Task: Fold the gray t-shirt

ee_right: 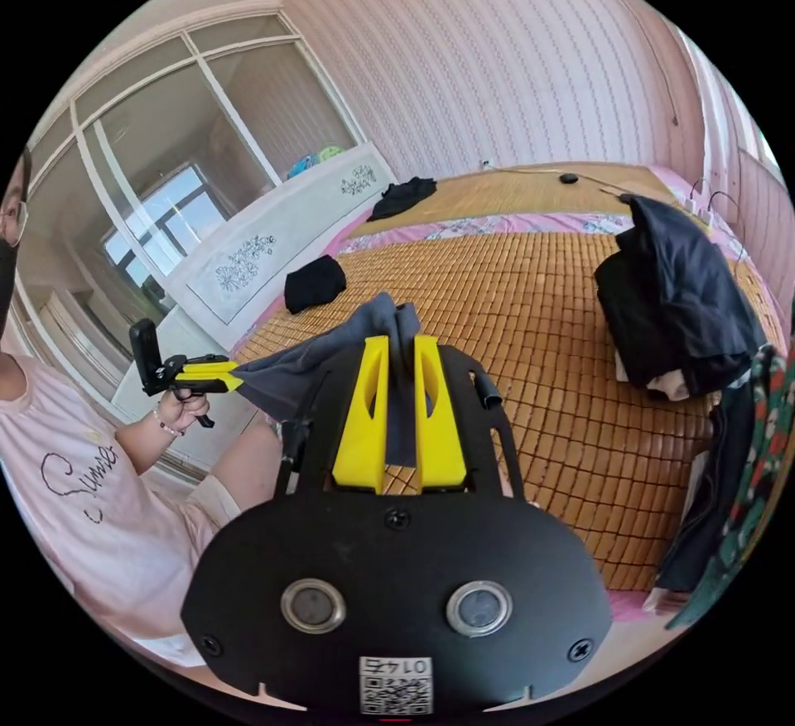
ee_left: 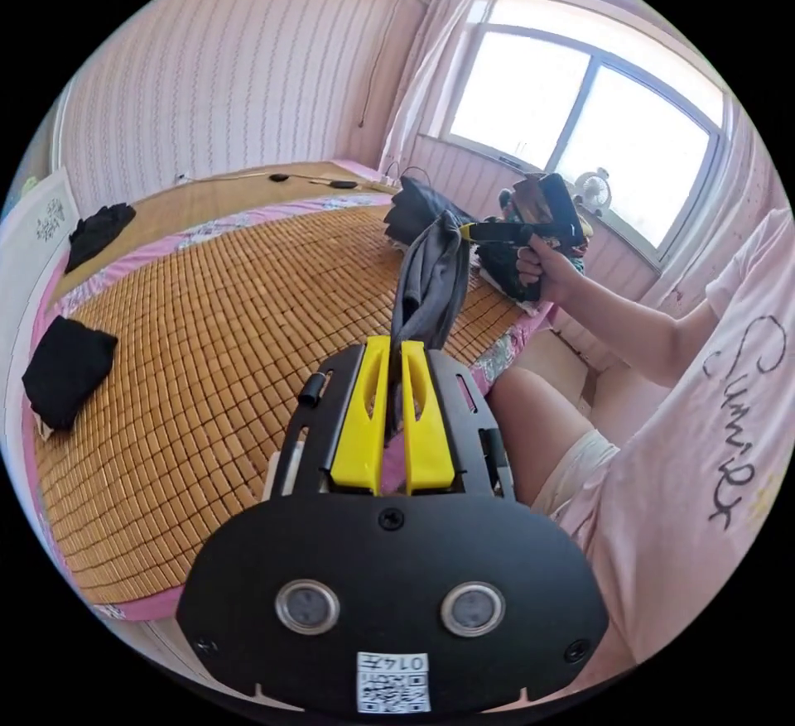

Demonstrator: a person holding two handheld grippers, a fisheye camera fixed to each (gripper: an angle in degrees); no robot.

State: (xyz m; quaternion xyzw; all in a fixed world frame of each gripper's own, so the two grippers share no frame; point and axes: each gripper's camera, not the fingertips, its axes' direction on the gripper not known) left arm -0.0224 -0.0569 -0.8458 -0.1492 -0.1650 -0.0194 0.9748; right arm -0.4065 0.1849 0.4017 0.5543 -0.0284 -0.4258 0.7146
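The gray t-shirt [ee_left: 431,279] hangs bunched in the air above the bed, stretched between the two grippers. In the left gripper view, my left gripper [ee_left: 396,343] is shut on one end of it, the cloth pinched between the yellow jaws. The right gripper [ee_left: 465,231], held in a hand, grips the far end. In the right gripper view, my right gripper [ee_right: 400,341] is shut on the gray t-shirt [ee_right: 290,374], which runs left to the left gripper [ee_right: 236,381] in the person's other hand.
A bamboo mat [ee_right: 530,320] covers the bed. A heap of dark clothes [ee_right: 671,304] lies at its window side. A folded black garment [ee_right: 315,283] and another black one [ee_right: 402,196] lie toward the headboard [ee_right: 248,262]. The person in a pink shirt [ee_left: 687,469] stands at the bed's edge.
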